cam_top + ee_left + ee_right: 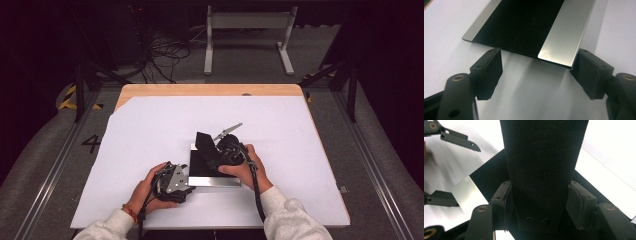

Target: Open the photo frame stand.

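Right fingers [537, 203] pinching black strip [544, 157], left fingers [536, 75] spread beside silver tray [564, 35] corner.

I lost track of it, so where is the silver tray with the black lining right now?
In the high view the silver tray lies on the white sheet, near the table's front edge, between the left gripper and the right gripper.

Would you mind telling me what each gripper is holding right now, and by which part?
The right gripper clamps the black block across its sides near its lower end. The left gripper holds nothing; its open jaws straddle a corner of the silver tray.
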`<state>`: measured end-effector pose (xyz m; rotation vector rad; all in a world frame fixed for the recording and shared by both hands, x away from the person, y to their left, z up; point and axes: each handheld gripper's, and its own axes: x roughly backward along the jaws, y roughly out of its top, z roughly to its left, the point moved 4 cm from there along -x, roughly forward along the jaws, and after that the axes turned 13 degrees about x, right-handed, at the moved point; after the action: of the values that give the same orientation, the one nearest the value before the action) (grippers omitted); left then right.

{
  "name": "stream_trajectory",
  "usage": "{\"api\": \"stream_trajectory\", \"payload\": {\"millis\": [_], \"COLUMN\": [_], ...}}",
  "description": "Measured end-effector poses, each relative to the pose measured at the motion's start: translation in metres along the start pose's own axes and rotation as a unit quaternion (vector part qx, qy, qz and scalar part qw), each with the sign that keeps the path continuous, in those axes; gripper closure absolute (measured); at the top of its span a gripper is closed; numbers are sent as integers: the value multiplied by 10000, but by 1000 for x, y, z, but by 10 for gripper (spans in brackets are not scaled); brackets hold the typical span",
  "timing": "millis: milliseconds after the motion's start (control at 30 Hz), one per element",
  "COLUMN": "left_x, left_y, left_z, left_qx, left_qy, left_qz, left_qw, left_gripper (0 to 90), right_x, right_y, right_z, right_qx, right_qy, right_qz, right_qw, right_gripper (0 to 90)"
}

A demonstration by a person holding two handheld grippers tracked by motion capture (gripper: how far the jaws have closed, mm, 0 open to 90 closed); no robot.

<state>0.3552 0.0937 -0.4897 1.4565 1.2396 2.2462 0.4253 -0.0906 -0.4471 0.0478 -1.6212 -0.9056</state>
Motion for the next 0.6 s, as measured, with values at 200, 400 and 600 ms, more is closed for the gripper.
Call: {"api": "stream_trajectory", "payload": {"millis": [200,400,600], "left_x": [-1,-1,-1], "left_y": [2,3,4], "left_z": [-2,-6,-6], "left_qx": [-232,-413,-516], "left_qy": [54,-113,-173], "left_qz": [-53,-21,30], "left_qw": [9997,9991,9985], "left_gripper": [283,418,433], "right_x": [-1,-4,-5], "right_y": [1,5,5], "right_z": [0,0,0], "right_qx": [-45,-42,-43], "right_qy": [26,22,29], "right_qz": [50,132,95], "right_qw": [10000,9999,9999], "right_gripper": [432,432,432]}}
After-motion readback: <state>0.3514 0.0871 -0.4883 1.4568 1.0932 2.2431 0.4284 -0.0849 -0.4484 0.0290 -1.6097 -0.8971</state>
